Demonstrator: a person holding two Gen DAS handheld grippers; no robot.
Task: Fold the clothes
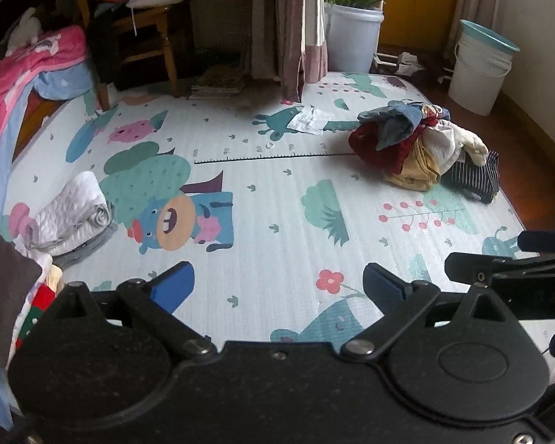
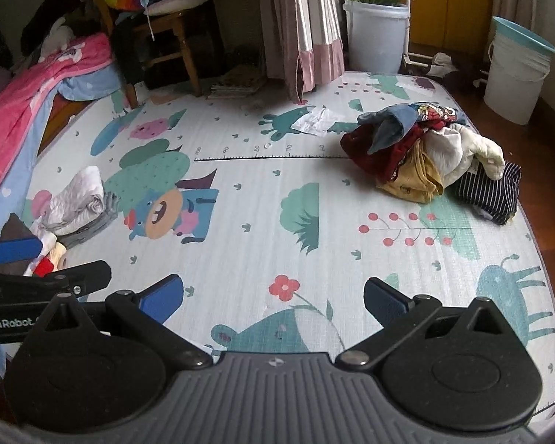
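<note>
While hovering low over the ribbed cartoon play mat [image 1: 277,199], both sets of blue-padded fingers [image 1: 174,285] spread wide, gripping nothing. Crumpled clothes pile [image 2: 425,155] heaped far right, well apart; quilted white folded garment [image 1: 74,214] lying far left.

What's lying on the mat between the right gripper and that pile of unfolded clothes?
Nothing: in the right wrist view, only bare printed mat separates the right gripper, jaws open, from the clothes pile.
</note>
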